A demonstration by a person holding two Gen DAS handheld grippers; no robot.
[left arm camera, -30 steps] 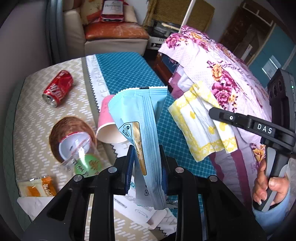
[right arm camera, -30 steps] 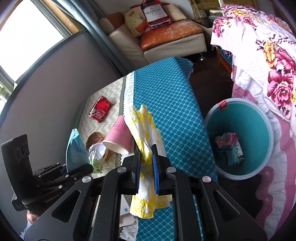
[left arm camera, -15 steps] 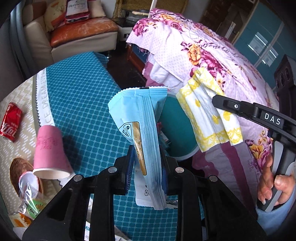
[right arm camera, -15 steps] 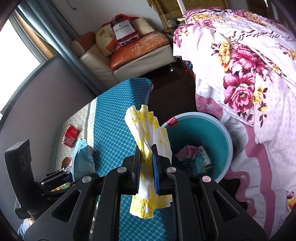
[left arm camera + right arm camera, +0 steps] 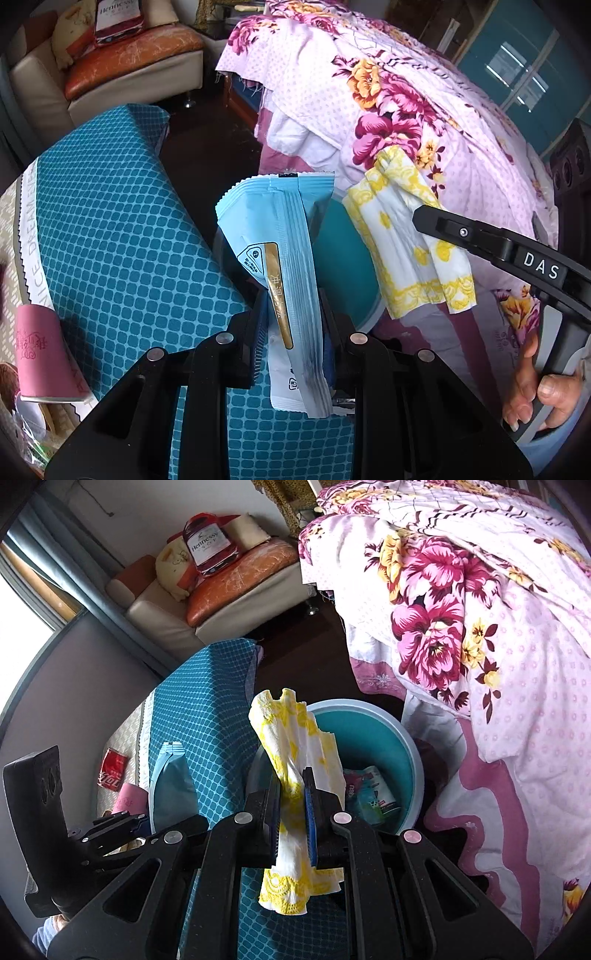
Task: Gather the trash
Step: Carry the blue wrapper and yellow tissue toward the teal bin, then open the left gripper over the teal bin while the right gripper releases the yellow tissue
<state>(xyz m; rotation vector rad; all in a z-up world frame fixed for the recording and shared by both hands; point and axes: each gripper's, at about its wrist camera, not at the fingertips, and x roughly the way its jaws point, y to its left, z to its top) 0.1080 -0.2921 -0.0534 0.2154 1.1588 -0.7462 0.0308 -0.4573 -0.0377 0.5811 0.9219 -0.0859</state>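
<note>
At the far left of the left wrist view, what is left of the litter lies on the bench (image 5: 110, 229) with its teal checked cloth: a pink paper cup (image 5: 38, 354) on its side, and, seen from the right wrist view, a crushed red cola can (image 5: 110, 771) further off. A second ago both cameras looked down on that clutter; now it has slid to the edge of each picture and the teal trash bin (image 5: 402, 760) has come to the centre, so both hands have swung off the bench toward the bin. The left gripper (image 5: 293, 325) has its fingers pinching a light blue snack wrapper (image 5: 280, 258), which stands up between them and hides most of the bin's mouth behind it. To the right, the right gripper (image 5: 293, 797) has its fingers pressed nearly together on a yellow-and-white paper napkin (image 5: 291, 734), crumpled above the grip and hanging limp below it, with the bin opening directly beyond and some packets (image 5: 369, 794) already at its bottom. Further right again, the floral bedspread (image 5: 480, 609) drapes close by the bin's far side. I judge the carry almost done: both pieces sit near the rim, and letting go seems the next step, provided each is truly over the opening.
</note>
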